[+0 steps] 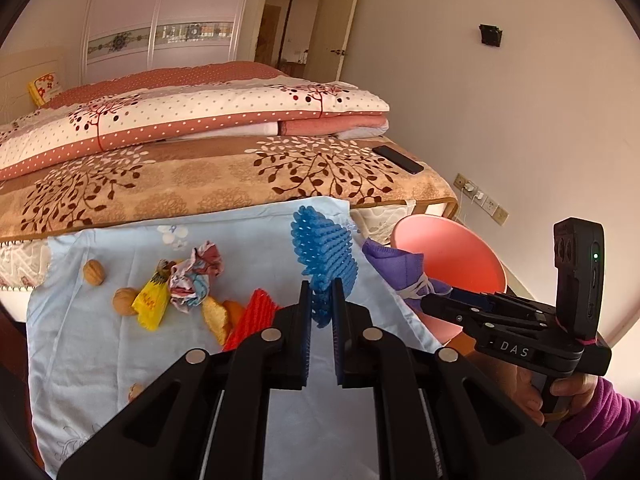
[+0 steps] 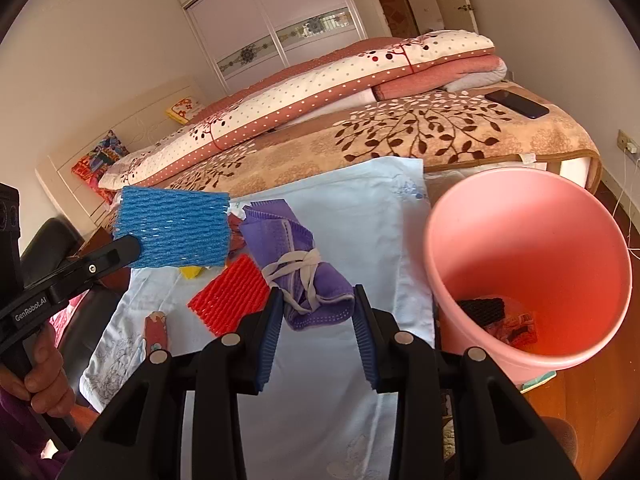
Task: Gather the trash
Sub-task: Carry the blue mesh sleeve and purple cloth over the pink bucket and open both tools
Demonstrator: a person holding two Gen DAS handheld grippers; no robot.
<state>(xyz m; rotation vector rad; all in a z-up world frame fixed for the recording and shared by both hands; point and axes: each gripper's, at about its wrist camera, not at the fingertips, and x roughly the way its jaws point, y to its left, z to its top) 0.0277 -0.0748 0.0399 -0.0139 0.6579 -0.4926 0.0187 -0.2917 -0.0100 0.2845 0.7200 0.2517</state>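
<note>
Both tongs are carrying trash toward the pink bin (image 2: 528, 264). Left tongs (image 1: 320, 312) are clamped on blue foam net (image 1: 324, 256), lifted above the blue cloth (image 1: 120, 352). Right tongs (image 2: 316, 312) are clamped on a purple mask (image 2: 296, 264), just beside the bin rim. Red net (image 1: 252, 316), walnuts (image 1: 94, 272), yellow wrapper (image 1: 150, 304) and crumpled paper (image 1: 196, 280) are lying on the cloth, uncollected. Next, probably: getting each load over the bin mouth and letting go, mask first since it's closer.
</note>
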